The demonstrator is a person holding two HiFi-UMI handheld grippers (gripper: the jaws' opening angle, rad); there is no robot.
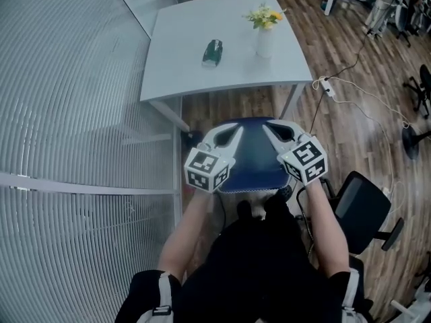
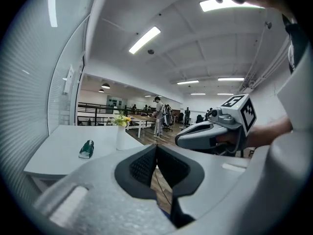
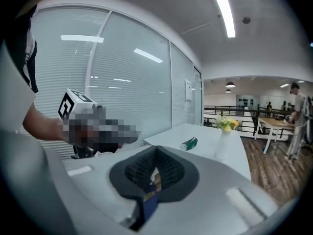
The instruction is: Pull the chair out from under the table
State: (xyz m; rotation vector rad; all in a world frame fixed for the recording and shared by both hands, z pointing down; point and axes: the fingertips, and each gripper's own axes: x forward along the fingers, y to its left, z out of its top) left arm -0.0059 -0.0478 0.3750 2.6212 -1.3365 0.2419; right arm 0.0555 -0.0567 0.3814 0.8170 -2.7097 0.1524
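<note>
The chair shows its dark blue seat (image 1: 252, 163) just below me, in front of the white table (image 1: 195, 52), with its far edge by the table's near edge. Both grippers hang above the seat, apart from it and side by side. My left gripper (image 1: 233, 132) is shut with nothing between its pads (image 2: 146, 166). My right gripper (image 1: 269, 128) is also shut and empty, its pads (image 3: 166, 168) pressed together. A sliver of the blue seat (image 3: 149, 200) shows below the right jaws. The chair's legs and back are hidden.
On the table stand a white vase with yellow flowers (image 1: 264, 33) and a small green object (image 1: 213, 52). A glass wall with blinds (image 1: 67, 113) runs along the left. A black office chair (image 1: 363, 207) stands at the right; a power strip with cable (image 1: 328, 86) lies on the wooden floor.
</note>
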